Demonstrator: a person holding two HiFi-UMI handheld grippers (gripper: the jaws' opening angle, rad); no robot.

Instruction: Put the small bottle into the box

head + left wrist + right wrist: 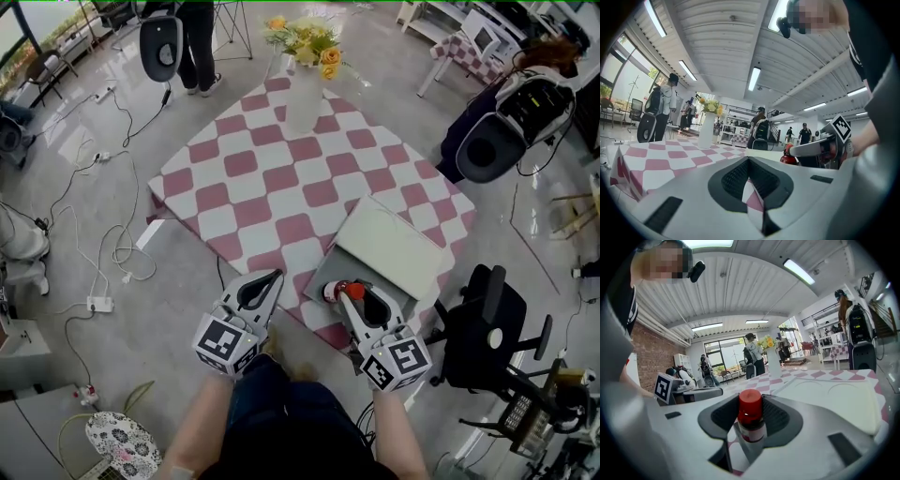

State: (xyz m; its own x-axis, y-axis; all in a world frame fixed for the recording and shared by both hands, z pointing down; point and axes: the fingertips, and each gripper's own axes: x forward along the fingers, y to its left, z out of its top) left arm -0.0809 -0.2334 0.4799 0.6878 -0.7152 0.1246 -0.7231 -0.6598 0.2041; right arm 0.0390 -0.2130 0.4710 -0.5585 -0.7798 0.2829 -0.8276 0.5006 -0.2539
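My right gripper [349,294] is shut on the small bottle [336,291], a clear bottle with a red cap. In the right gripper view the bottle [751,420] stands upright between the dark pads. It hangs over the near left part of the grey box [326,270], whose white lid [389,246] lies open behind it. The box sits at the near right edge of the pink-and-white checked table [272,187]. My left gripper [277,277] is shut with nothing in it, left of the box at the table's near edge. From the left gripper view the bottle [789,154] shows at the right.
A white vase with yellow flowers [305,84] stands at the table's far side. A black office chair [487,328] is close on the right. Cables [94,253] lie on the floor to the left. A person [197,42] stands beyond the table.
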